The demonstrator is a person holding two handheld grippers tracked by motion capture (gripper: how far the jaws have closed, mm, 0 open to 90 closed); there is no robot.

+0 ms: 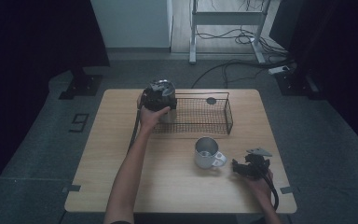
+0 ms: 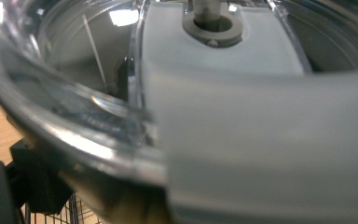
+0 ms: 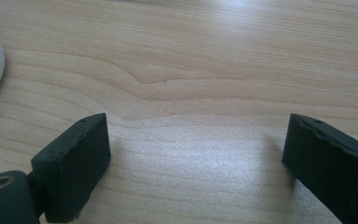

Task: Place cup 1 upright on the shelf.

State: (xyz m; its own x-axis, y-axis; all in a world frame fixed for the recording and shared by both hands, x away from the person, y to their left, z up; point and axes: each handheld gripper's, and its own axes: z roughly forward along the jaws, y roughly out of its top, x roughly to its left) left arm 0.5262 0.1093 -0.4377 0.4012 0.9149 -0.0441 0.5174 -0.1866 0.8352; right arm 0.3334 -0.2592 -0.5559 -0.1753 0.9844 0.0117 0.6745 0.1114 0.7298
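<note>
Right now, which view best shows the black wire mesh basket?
The high view: the black wire mesh basket sits whole at the table's far edge, with the left gripper over its left end. The left gripper view catches a small patch of mesh at the bottom.

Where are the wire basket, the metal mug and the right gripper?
wire basket [image 1: 223, 110]: high view, on its right wall.
metal mug [image 1: 206, 157]: high view, on its outer wall.
right gripper [image 3: 196, 158]: right gripper view, midway between its open jaws.

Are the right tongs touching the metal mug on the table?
Apart. The high view shows bare table between the right tongs and the metal mug.
</note>
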